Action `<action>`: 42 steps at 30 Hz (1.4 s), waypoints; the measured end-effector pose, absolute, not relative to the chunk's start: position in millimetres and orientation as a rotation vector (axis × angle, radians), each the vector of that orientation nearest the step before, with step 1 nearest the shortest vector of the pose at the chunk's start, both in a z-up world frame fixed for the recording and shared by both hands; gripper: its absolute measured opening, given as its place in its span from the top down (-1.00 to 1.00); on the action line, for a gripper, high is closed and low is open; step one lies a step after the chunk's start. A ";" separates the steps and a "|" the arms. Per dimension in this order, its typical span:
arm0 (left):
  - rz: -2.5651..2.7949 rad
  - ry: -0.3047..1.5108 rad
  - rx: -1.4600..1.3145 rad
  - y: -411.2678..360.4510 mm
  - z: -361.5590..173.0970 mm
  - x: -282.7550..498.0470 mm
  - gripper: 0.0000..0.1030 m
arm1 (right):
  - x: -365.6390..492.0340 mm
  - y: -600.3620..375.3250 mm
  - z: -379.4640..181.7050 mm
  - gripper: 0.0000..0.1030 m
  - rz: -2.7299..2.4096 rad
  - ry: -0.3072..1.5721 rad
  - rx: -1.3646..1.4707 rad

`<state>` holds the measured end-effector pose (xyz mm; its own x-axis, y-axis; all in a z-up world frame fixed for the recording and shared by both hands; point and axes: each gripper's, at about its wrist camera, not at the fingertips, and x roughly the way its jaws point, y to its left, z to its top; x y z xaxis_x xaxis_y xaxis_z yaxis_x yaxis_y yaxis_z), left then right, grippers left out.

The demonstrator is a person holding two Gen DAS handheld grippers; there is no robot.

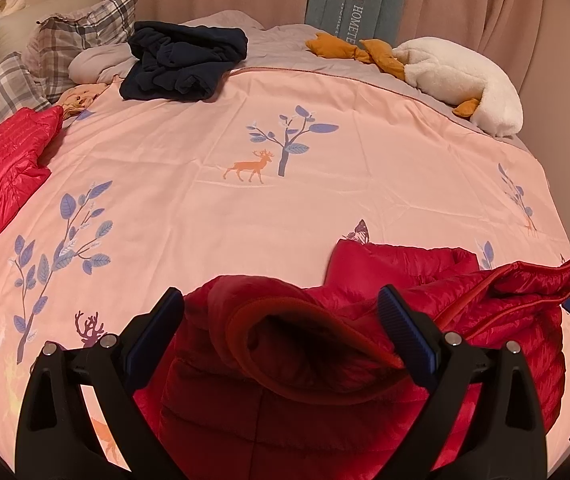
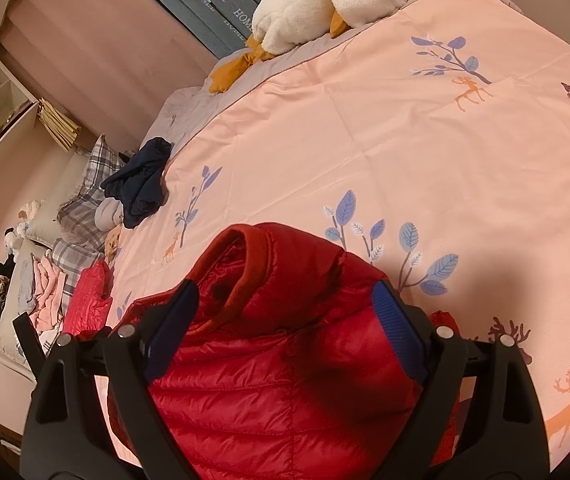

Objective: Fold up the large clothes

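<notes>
Warm dim indoor light; soft shadows on bedspread (image 2: 465, 160); strong fisheye edge distortion.

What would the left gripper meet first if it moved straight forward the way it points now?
The red puffer jacket: its collar already lies between the open fingers of the left gripper. Beyond it comes only the pink bedspread, though depth is unclear.

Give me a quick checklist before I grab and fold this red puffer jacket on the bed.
1. Left gripper open around red puffer jacket: ok.
2. Right gripper open around it: ok.
3. Either gripper gripping fabric: not ok, both open.
4. Jacket lying flat: not ok, bunched with collar raised.
5. Bedspread bare ahead for folding: ok.
6. Navy garment and second red jacket out of the way: ok.
</notes>
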<state>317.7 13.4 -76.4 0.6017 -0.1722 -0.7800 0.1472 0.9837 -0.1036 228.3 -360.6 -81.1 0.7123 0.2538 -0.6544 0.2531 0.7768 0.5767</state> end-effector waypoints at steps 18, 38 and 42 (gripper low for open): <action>-0.180 0.897 -0.045 12.5 -75.2 321.0 -0.97 | 227.1 -358.6 -83.6 -0.82 -0.014 0.793 0.691; -0.136 0.823 -0.159 38.2 -57.4 325.8 -0.97 | 220.4 -365.5 -84.2 -0.83 -0.050 0.779 0.672; -0.097 0.799 -0.172 51.6 -51.6 326.0 -0.97 | 214.1 -364.4 -77.5 -0.83 -0.064 0.753 0.638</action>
